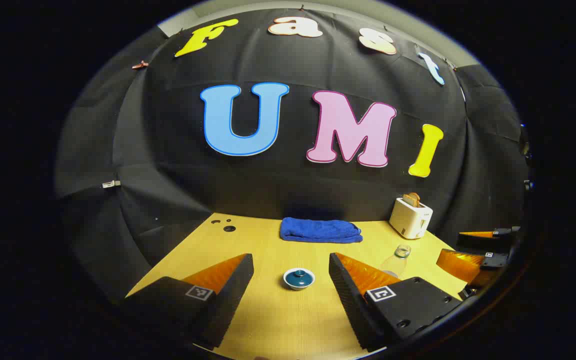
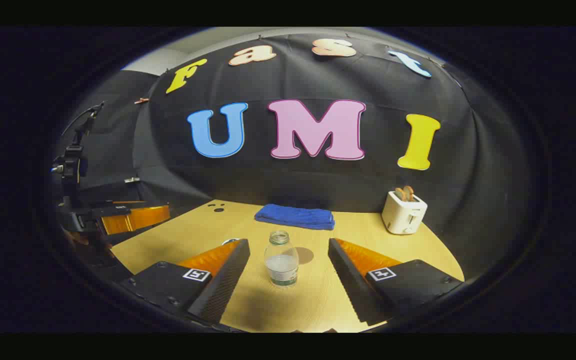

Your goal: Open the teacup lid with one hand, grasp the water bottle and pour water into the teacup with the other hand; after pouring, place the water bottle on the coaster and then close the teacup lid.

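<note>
The left gripper [image 1: 291,280] is wide open and empty, with the teacup [image 1: 299,279] standing lidded on the bench [image 1: 278,325] between its fingers. The small lid [image 1: 299,274] looks glazed, slippery and breakable, best pinched by its knob. Right of the teacup, the water bottle [image 2: 281,259] stands uncapped, clear, part full, likely light and squashy; grasp mid-body. The right gripper [image 2: 288,272] is open and empty before it. Beyond the teacup lie a blue towel [image 1: 320,230] and a toaster [image 1: 411,218], clear of the work.
</note>
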A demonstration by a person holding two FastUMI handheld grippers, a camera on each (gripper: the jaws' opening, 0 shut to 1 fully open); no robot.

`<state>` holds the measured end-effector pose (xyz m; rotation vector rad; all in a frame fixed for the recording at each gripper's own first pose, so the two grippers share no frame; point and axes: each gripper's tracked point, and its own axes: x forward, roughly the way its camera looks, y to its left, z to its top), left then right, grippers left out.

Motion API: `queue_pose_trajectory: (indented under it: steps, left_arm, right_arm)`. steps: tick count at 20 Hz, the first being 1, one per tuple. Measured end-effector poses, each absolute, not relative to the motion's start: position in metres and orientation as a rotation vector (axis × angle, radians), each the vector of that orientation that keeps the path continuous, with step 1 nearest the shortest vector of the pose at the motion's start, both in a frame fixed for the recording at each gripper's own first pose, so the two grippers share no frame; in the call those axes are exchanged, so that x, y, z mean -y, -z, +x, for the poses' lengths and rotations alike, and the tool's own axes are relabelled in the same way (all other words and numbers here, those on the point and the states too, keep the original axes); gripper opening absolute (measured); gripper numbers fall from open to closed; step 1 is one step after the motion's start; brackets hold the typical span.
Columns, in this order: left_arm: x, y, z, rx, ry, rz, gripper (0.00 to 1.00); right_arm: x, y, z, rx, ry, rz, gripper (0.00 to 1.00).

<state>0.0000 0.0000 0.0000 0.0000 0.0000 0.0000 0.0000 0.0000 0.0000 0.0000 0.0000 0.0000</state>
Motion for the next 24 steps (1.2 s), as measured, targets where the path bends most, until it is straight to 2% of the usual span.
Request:
queue_pose_trajectory:
  steps: [10,11,12,13,15,24]
  left_arm:
    - [-0.005,0.018,0.025,-0.033,-0.025,-0.002,0.95]
    - [-0.005,0.021,0.029,-0.037,-0.024,0.006,0.98]
    - [-0.005,0.023,0.033,-0.039,-0.022,0.014,0.95]
    - [-0.005,0.024,0.038,-0.042,-0.019,0.021,0.98]
    - [-0.003,0.027,0.048,-0.045,-0.011,0.030,0.96]
    - [-0.002,0.071,0.098,-0.108,-0.006,0.030,0.96]
  right_arm:
    - [-0.004,0.015,0.017,-0.031,-0.044,0.020,0.98]
    - [-0.004,0.017,0.019,-0.034,-0.049,0.022,0.98]
    - [-0.003,0.018,0.021,-0.038,-0.051,0.024,0.98]
    - [-0.004,0.021,0.024,-0.040,-0.053,0.025,0.98]
    - [-0.003,0.024,0.029,-0.049,-0.051,0.027,0.98]
    - [-0.005,0.053,0.051,-0.095,-0.051,0.029,0.98]
